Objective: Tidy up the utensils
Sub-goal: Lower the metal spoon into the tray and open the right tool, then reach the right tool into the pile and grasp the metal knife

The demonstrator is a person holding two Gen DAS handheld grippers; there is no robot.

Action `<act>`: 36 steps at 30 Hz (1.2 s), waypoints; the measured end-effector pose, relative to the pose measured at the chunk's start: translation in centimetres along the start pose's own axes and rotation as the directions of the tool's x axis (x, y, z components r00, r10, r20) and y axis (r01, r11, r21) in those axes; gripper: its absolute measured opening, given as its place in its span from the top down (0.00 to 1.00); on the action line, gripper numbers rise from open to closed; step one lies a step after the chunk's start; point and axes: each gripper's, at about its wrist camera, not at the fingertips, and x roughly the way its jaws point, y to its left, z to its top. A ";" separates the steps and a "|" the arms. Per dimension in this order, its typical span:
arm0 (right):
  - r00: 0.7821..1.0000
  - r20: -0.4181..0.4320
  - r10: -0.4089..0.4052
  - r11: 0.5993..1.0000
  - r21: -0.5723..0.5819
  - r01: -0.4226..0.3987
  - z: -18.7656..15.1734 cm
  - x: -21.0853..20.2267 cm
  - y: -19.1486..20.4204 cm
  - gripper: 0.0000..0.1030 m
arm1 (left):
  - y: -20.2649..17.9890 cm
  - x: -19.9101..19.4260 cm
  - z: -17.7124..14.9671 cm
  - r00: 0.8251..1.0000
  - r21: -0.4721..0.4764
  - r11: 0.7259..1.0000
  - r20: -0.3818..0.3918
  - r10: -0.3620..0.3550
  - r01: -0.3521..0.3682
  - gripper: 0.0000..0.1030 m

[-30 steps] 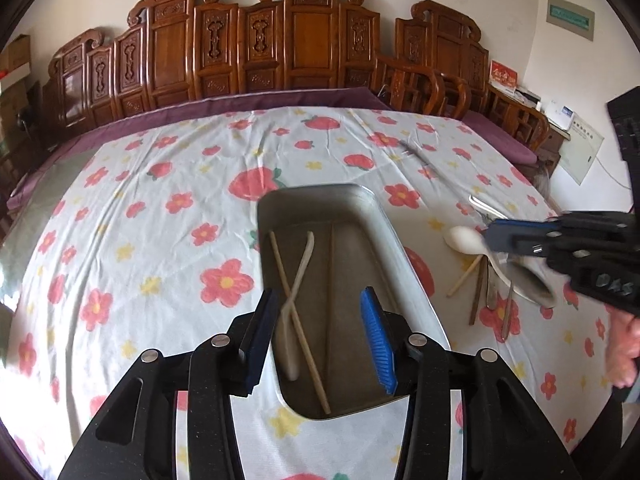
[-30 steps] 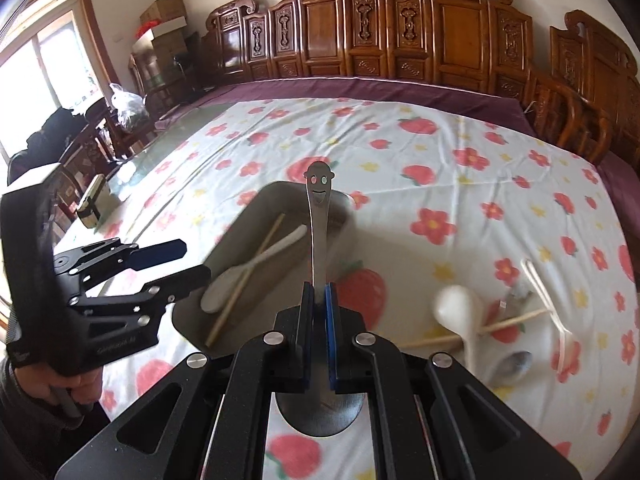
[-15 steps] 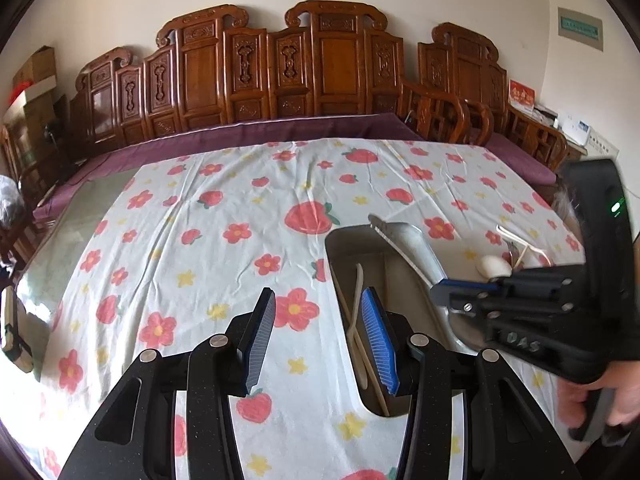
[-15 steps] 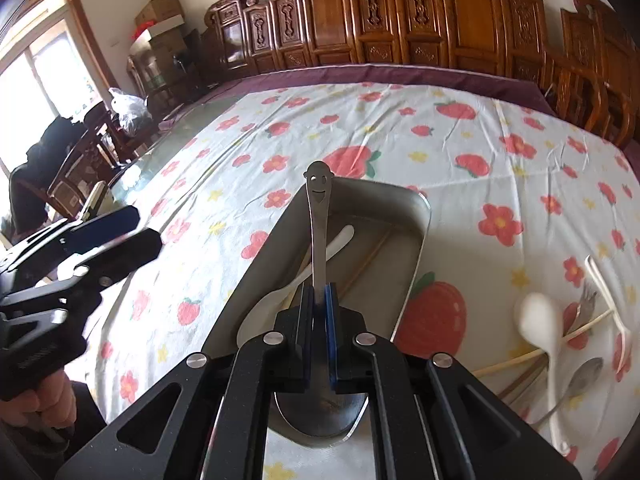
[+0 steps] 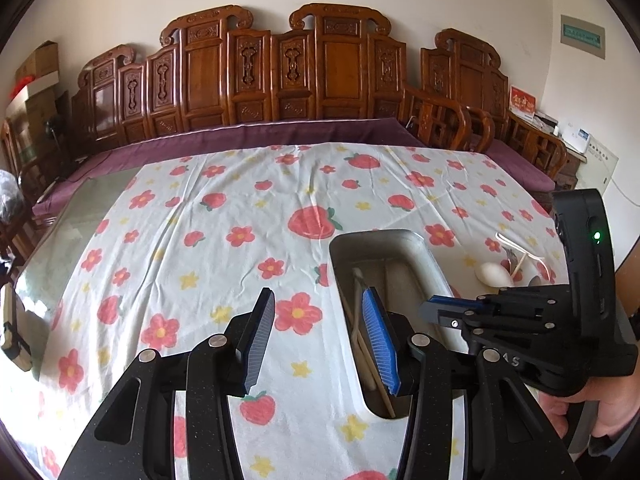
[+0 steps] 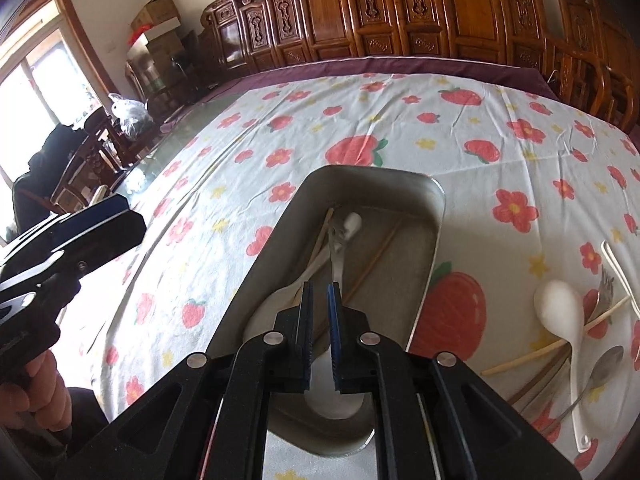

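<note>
A metal tray (image 6: 434, 236) sits on the flowered tablecloth and shows in the left wrist view too (image 5: 424, 252). In it lie a white spoon (image 6: 280, 300), chopsticks (image 6: 376, 258) and a metal spoon with a smiley handle (image 6: 338, 256). My right gripper (image 6: 319, 308) hangs over the tray with its jaws slightly apart, and the metal spoon lies loose below it. My left gripper (image 5: 320, 344) is open and empty above the cloth, left of the tray. Loose utensils stay right of the tray: a white spoon (image 6: 560, 312), a metal spoon (image 6: 604, 364), chopsticks (image 6: 532, 356).
Carved wooden chairs (image 5: 256, 76) line the table's far side. A bare glass strip of table (image 5: 60, 236) lies left of the cloth. A person in dark clothes (image 6: 36, 184) sits at the far left, near a window.
My right gripper moved down into the tray, opened and let go of the smiley metal spoon, which now lies in the tray. My left gripper drifted further left of the tray.
</note>
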 end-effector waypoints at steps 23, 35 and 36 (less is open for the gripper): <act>0.942 0.010 -0.336 0.940 0.068 0.334 -7.3 -11.9 -13.9 0.79 | -5.8 0.0 -1.5 0.995 0.084 0.992 -0.012 -0.097 0.098 0.26; 0.927 -0.065 -0.370 0.928 0.010 0.372 -7.0 -6.8 -15.2 0.73 | -8.9 1.3 -3.0 0.989 0.120 0.982 -0.052 -0.139 0.144 0.21; 0.926 -0.062 -0.371 0.928 -0.002 0.372 -6.7 -6.4 -15.2 0.73 | -9.1 1.3 -3.1 0.988 0.123 0.981 -0.052 -0.142 0.148 0.21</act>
